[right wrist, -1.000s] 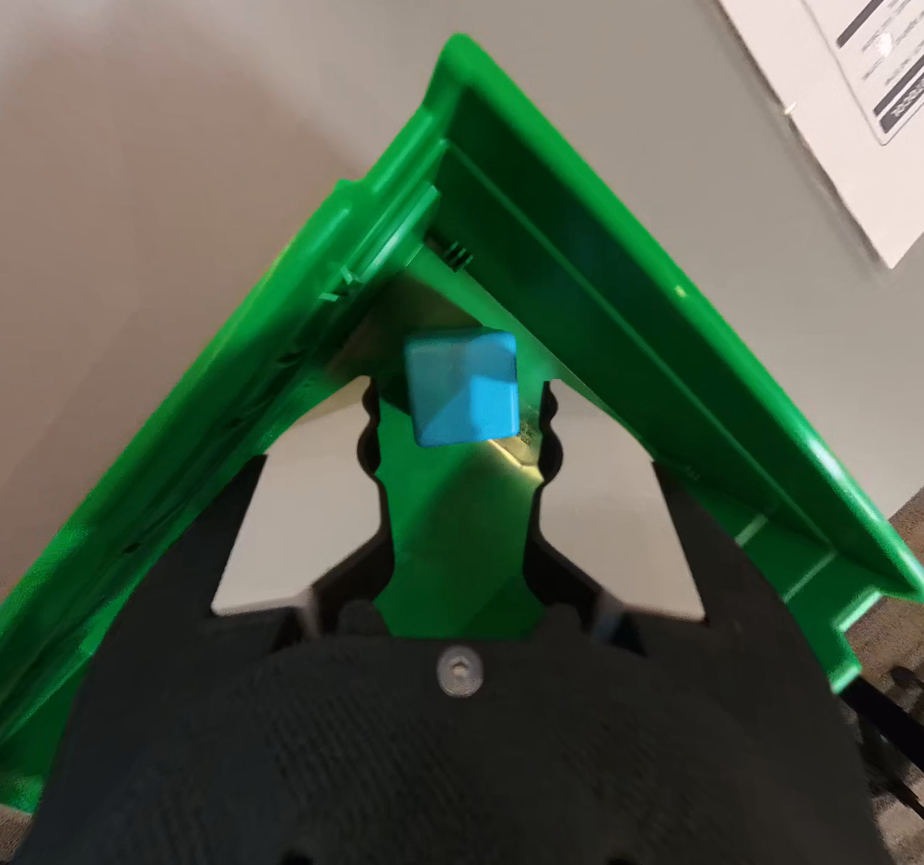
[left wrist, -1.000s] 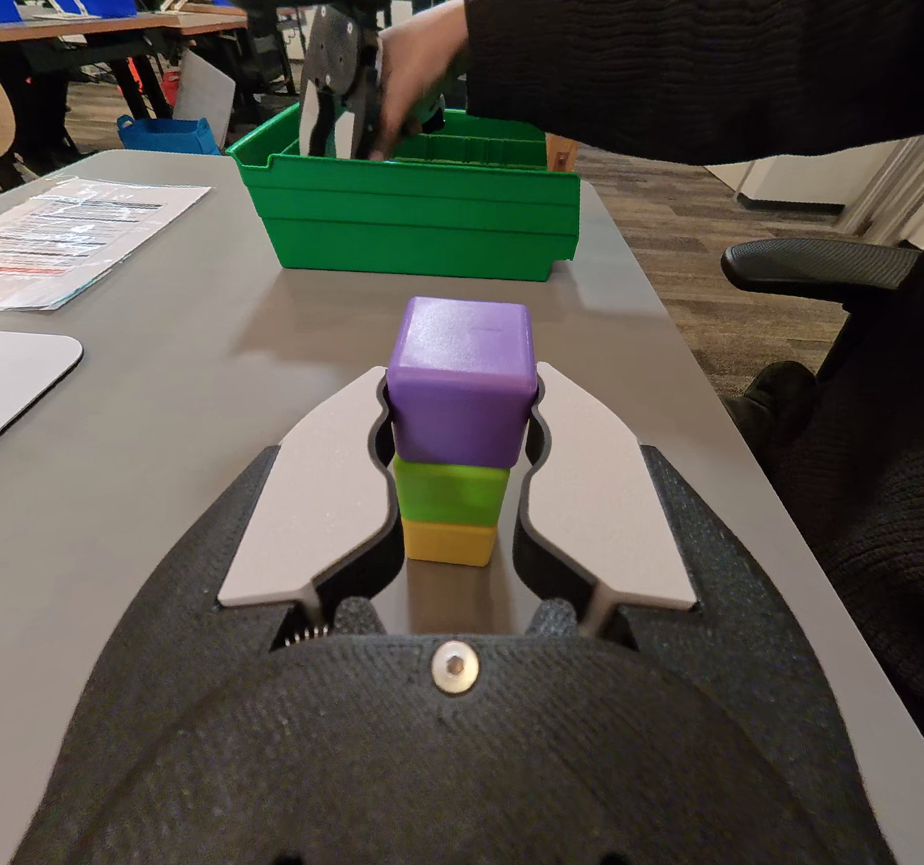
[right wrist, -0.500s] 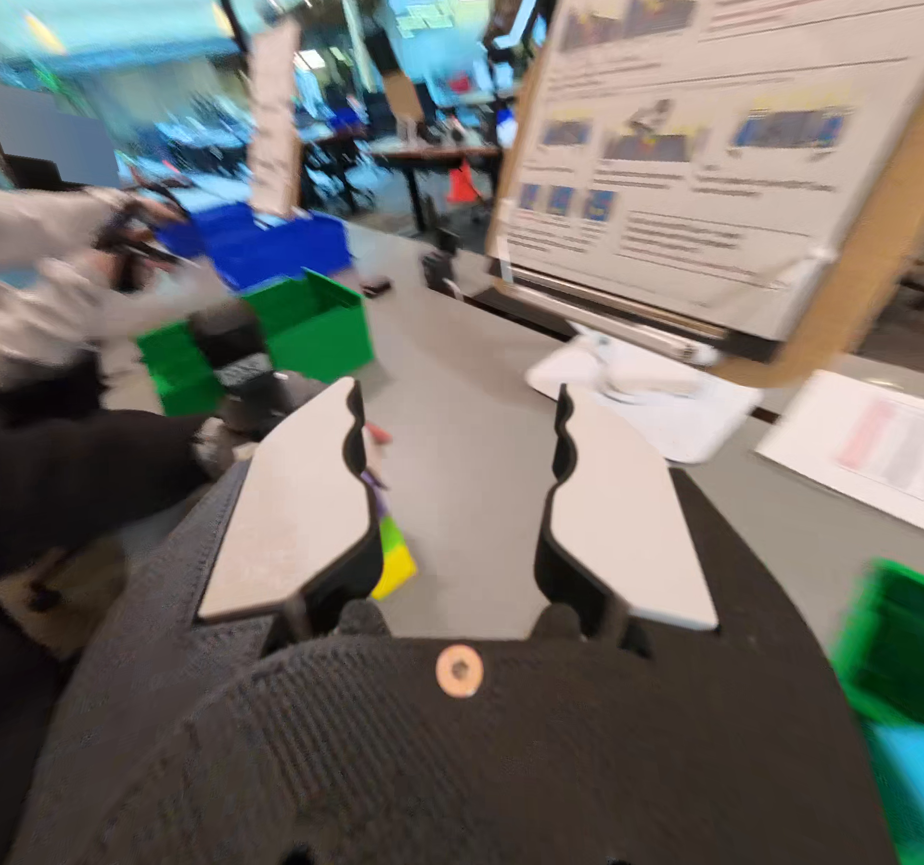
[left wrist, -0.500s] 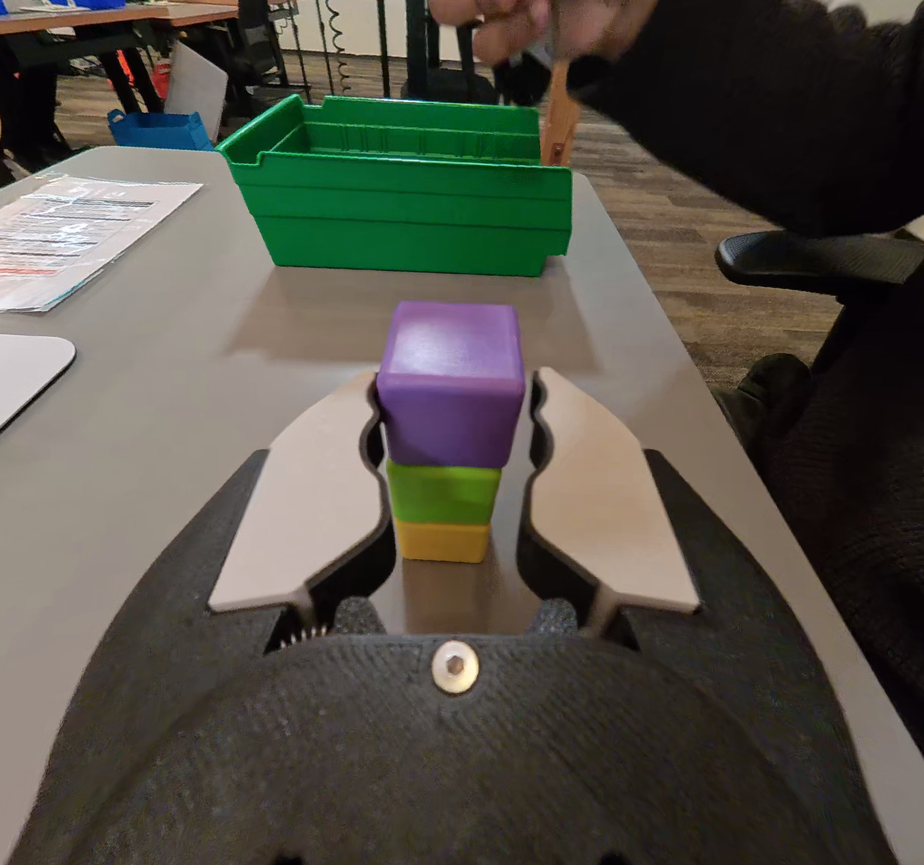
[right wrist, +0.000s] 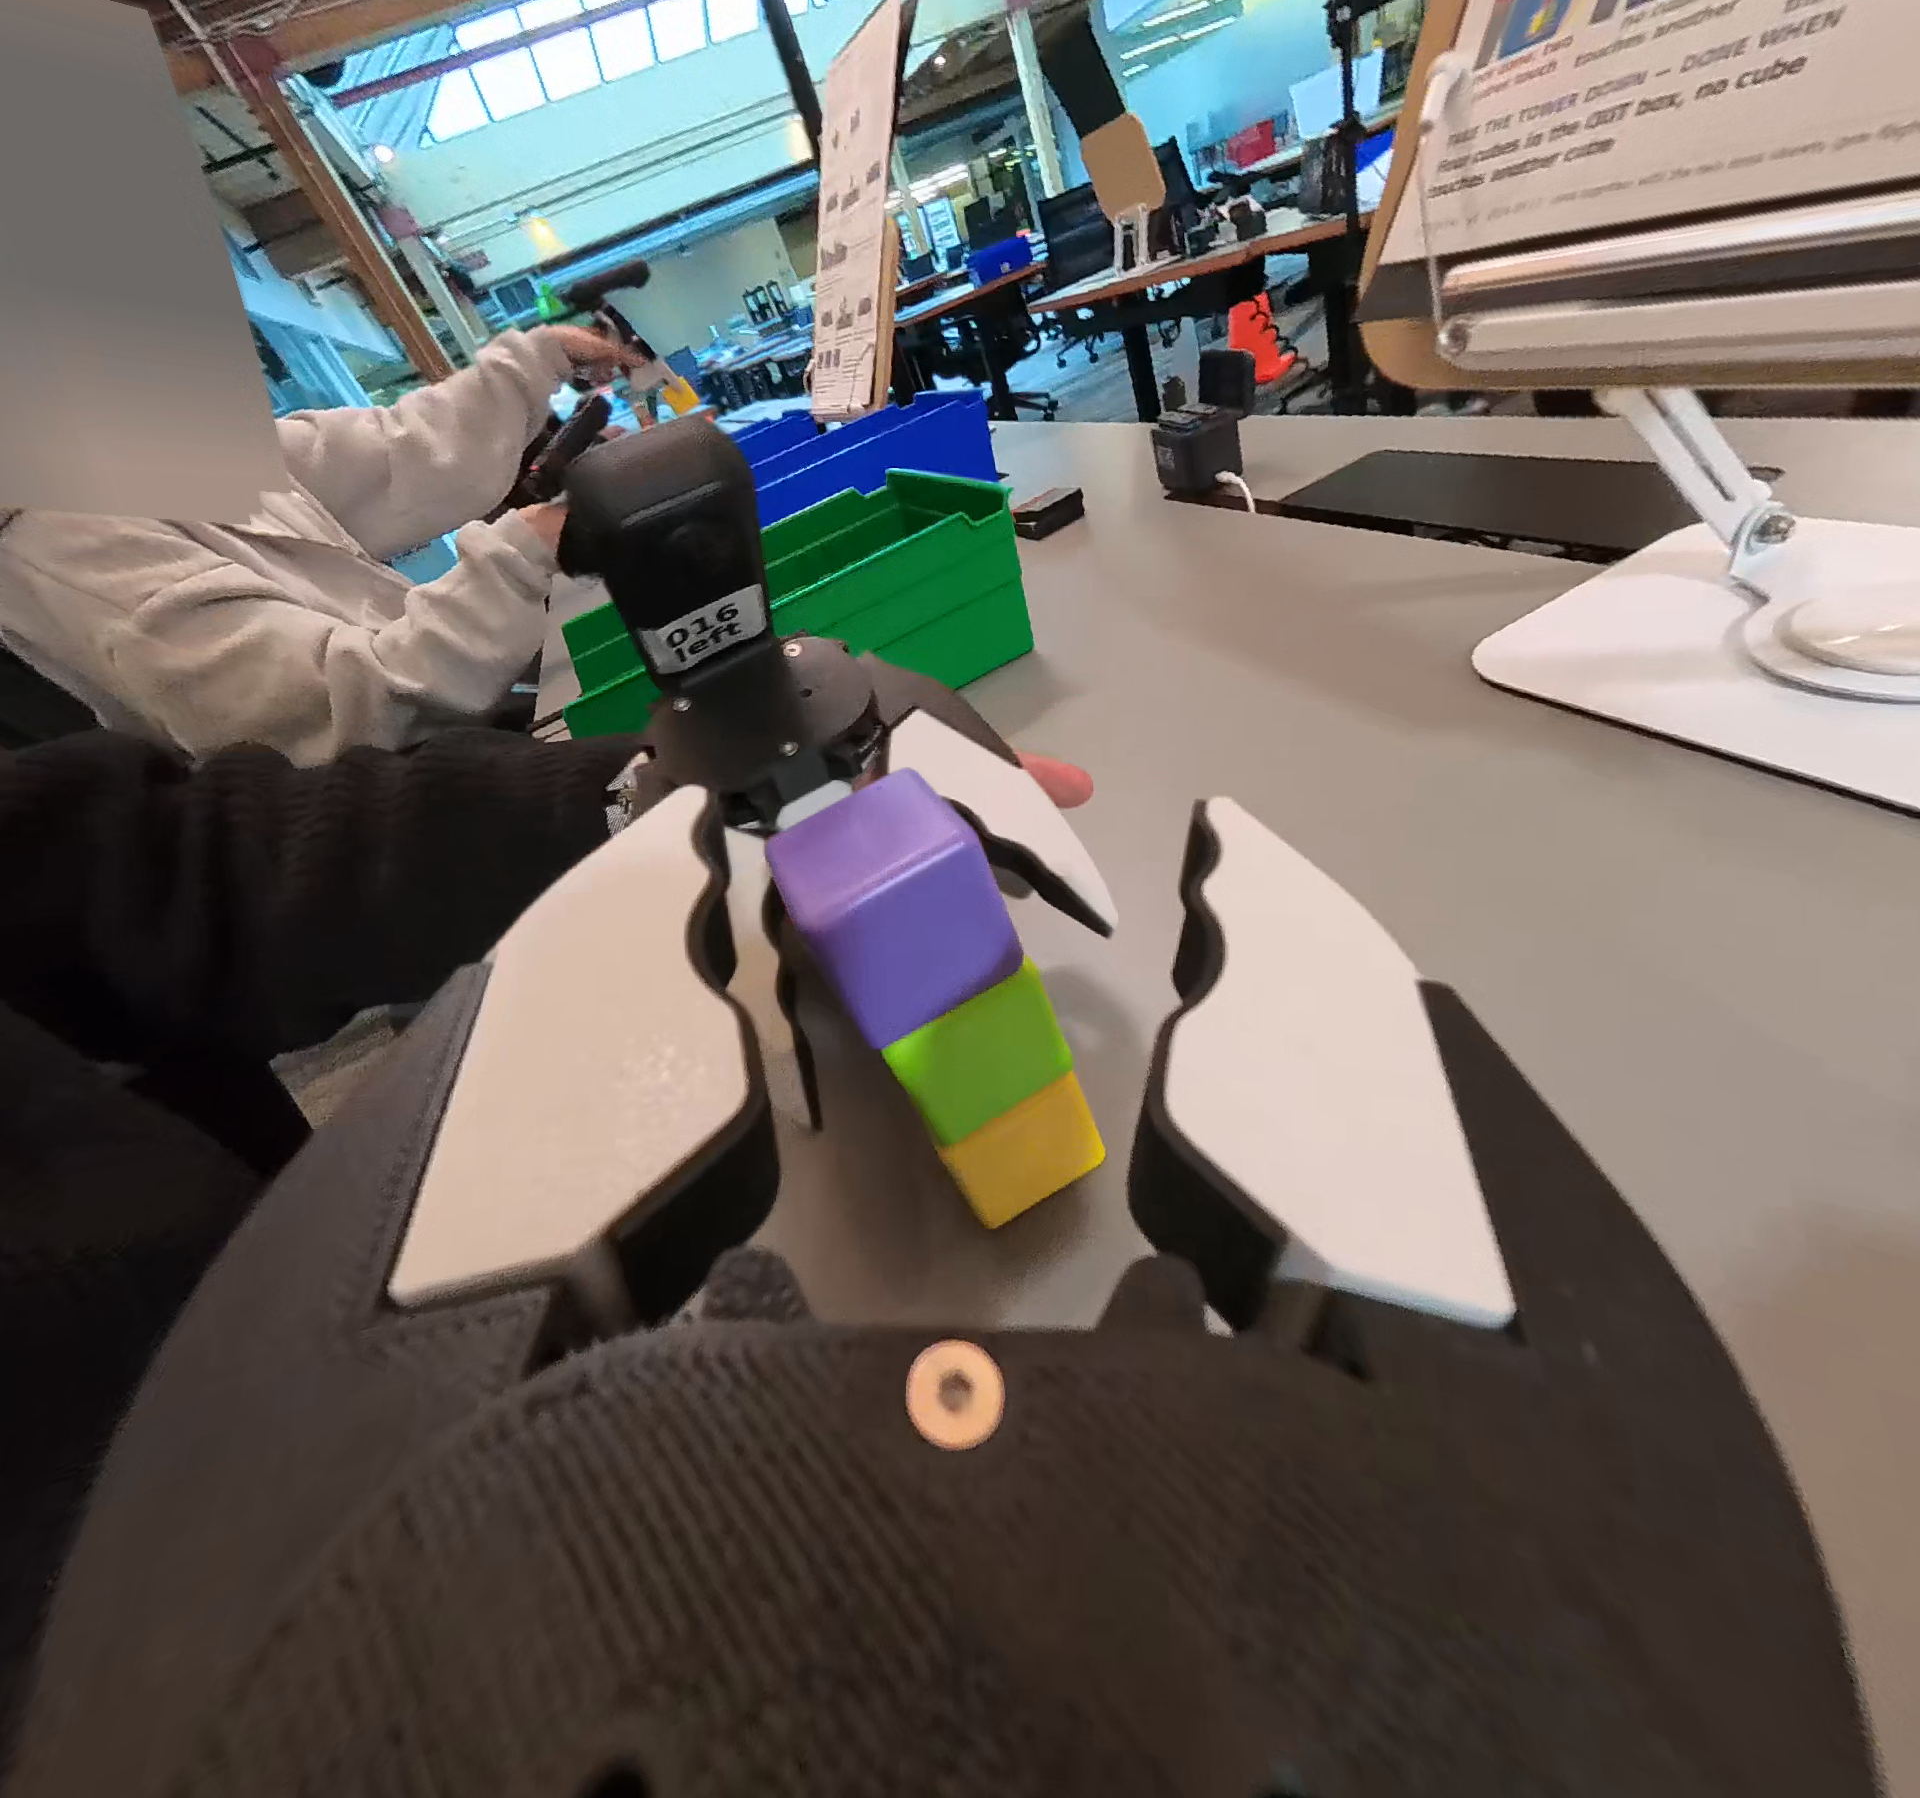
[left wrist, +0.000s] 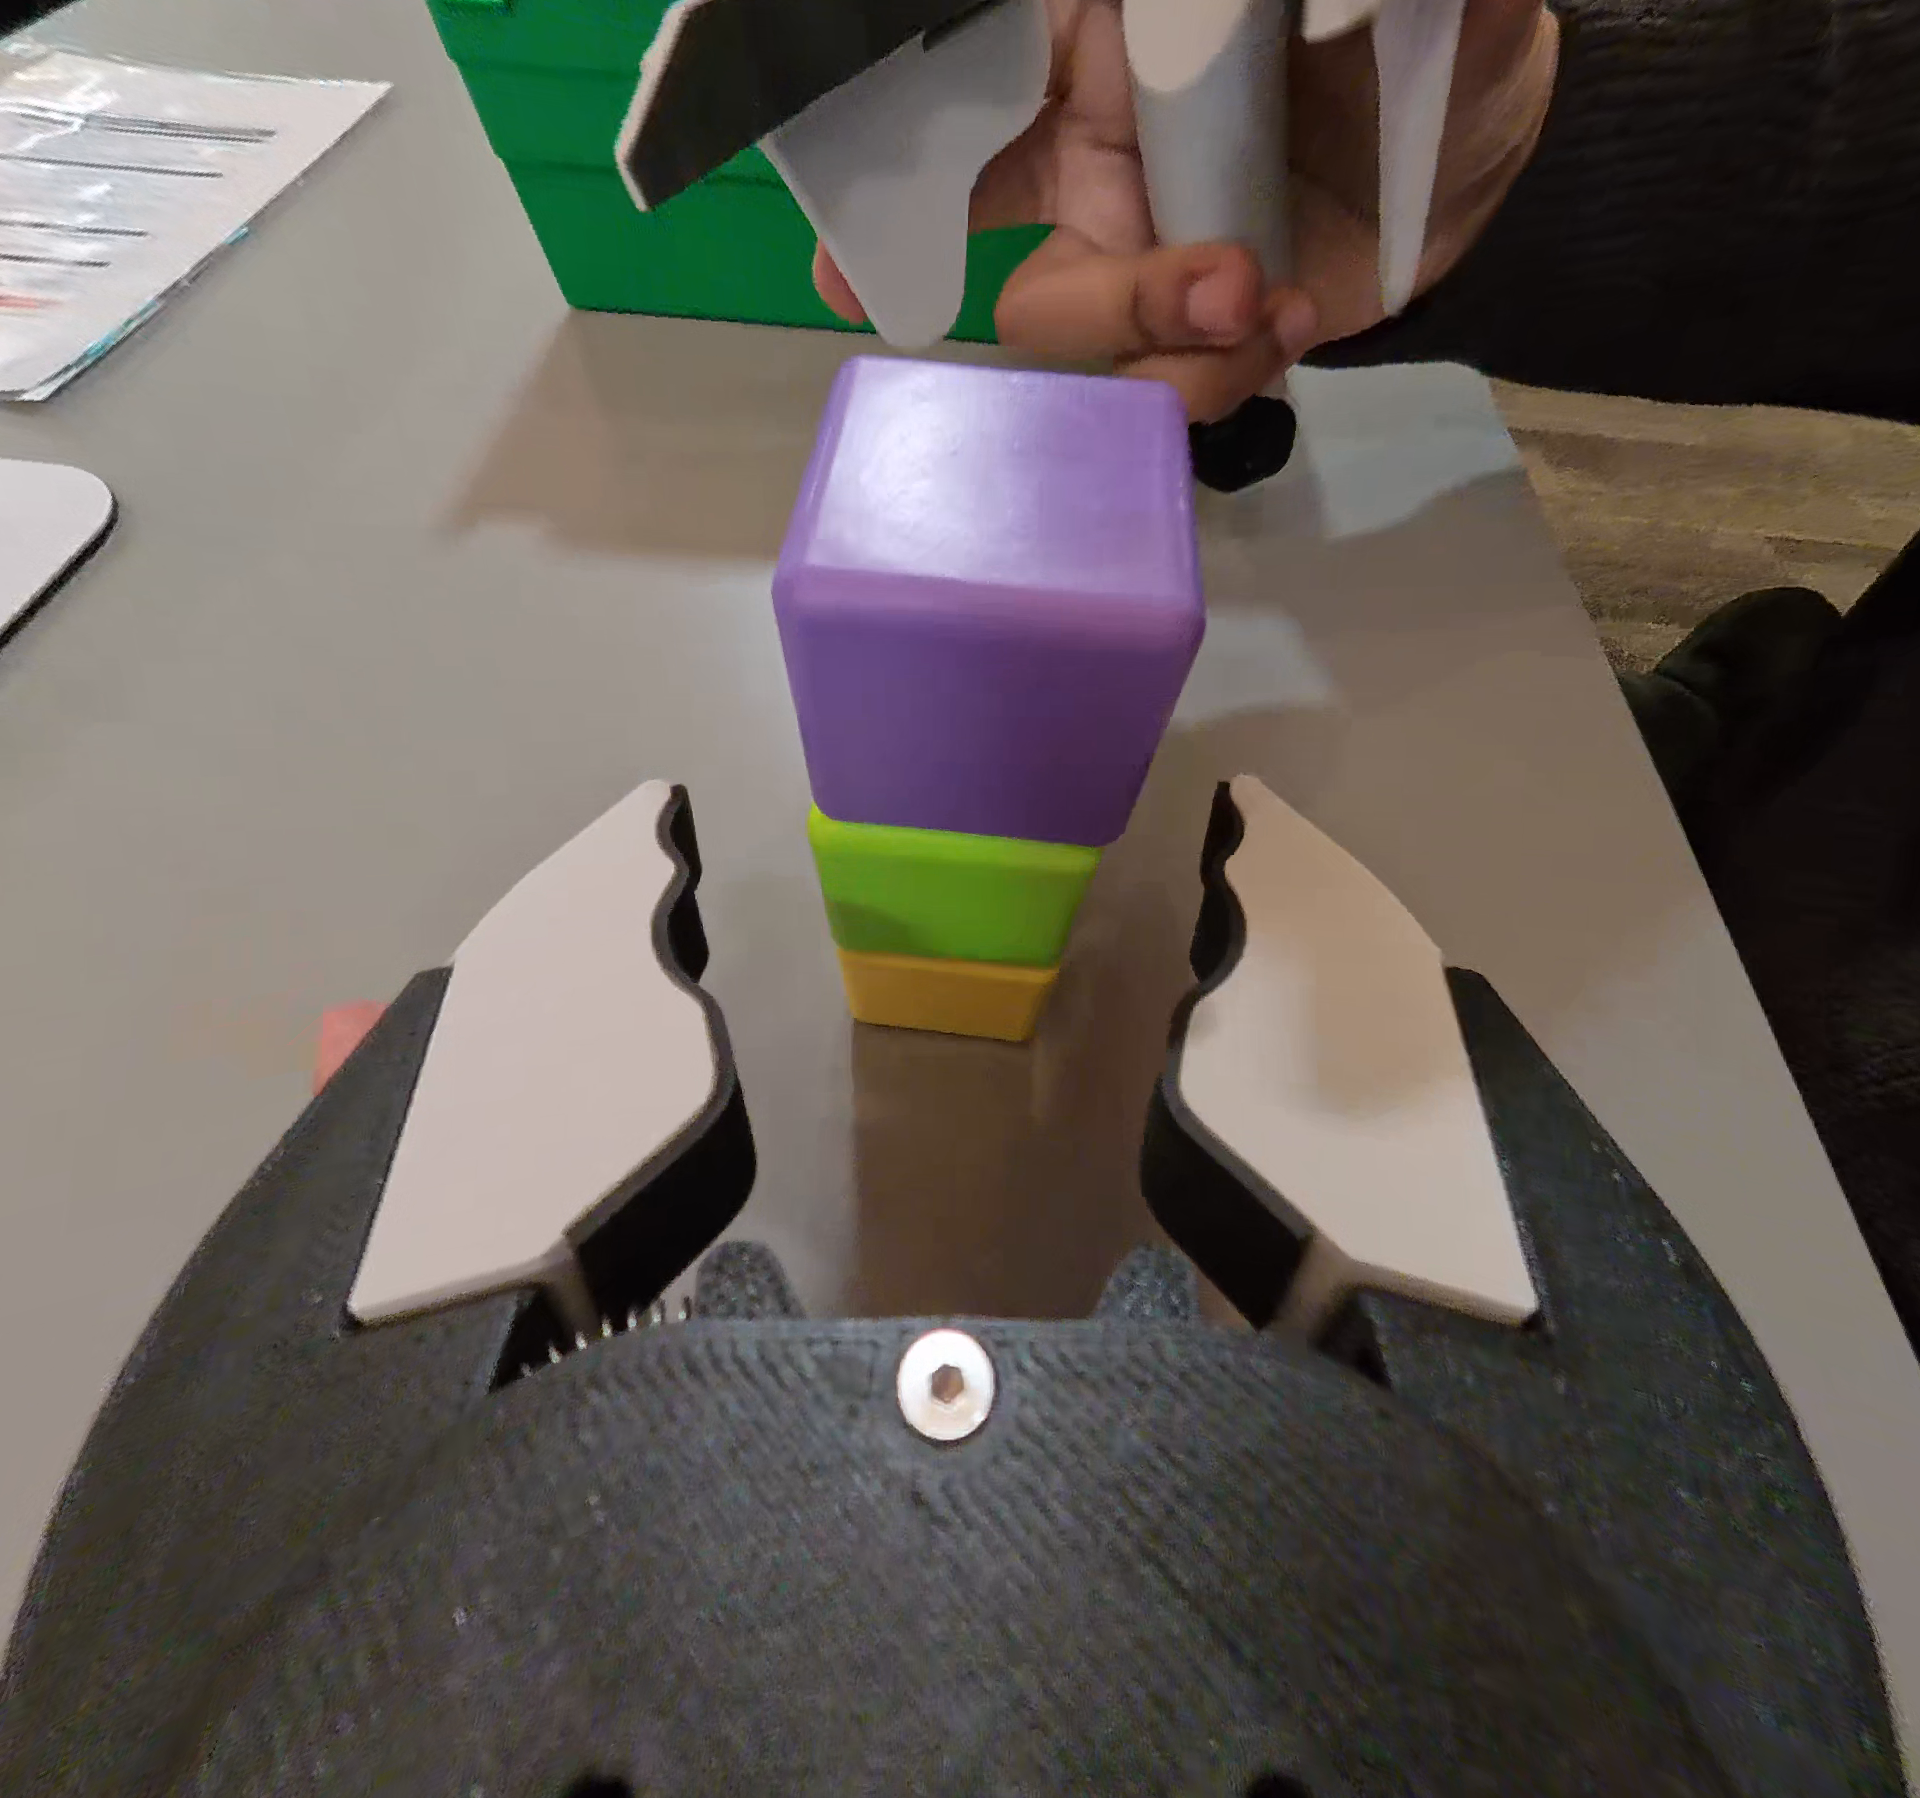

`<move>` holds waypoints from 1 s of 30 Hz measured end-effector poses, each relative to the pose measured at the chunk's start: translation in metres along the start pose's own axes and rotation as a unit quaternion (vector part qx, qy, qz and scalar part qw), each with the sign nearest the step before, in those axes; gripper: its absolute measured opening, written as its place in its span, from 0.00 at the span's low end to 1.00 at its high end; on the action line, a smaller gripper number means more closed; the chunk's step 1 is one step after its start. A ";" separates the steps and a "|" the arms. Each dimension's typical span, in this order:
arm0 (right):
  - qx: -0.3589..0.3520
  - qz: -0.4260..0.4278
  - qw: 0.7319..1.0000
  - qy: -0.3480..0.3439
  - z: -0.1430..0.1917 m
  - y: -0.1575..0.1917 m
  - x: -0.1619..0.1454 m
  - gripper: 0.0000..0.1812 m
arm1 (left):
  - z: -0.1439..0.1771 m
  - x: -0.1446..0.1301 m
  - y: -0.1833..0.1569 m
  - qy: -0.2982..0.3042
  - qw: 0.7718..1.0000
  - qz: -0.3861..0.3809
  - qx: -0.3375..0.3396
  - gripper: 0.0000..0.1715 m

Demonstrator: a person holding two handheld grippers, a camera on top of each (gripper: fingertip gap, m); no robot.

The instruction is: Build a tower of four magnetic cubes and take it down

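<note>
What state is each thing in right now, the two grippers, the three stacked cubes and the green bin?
left gripper: jaws open, either side of the stack, touching nothing.
right gripper: jaws open, empty, facing the stack from the far side.
purple cube: top of the stack, free.
green cube: middle, under the purple.
yellow cube: bottom, on the table.
green bin: upright, beyond the stack.

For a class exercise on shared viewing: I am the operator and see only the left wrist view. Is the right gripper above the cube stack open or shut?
Observer: Open; the right gripper holds nothing.
Operator: What is behind my left gripper?
Observer: A second green bin, with a blue bin beyond it.
Operator: And off to my left?
Observer: A clipboard with printed sheets on a white stand.
</note>
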State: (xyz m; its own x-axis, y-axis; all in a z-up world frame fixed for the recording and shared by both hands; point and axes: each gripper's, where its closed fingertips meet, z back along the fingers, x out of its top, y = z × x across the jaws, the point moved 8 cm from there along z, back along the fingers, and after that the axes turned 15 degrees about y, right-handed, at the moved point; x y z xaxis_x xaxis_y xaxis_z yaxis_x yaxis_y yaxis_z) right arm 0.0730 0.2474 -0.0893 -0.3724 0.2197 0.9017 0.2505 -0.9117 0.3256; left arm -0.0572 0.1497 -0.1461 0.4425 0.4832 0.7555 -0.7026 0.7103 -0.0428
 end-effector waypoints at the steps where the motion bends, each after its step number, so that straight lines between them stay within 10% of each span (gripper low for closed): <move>1: 0.004 0.009 1.000 -0.002 -0.001 0.001 -0.003 0.47 | -0.001 0.000 0.001 -0.003 1.000 0.003 0.002 0.53; 30: -0.029 0.183 0.983 0.018 -0.023 0.009 -0.028 0.34 | -0.006 -0.001 0.004 0.002 1.000 0.016 -0.017 0.42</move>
State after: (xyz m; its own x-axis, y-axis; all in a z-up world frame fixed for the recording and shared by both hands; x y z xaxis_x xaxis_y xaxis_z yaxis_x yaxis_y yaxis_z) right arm 0.0653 0.2253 -0.1184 -0.2990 -0.1377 0.9443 0.3222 -0.9460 -0.0359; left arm -0.0572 0.1546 -0.1510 0.4228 0.5077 0.7506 -0.6972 0.7114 -0.0885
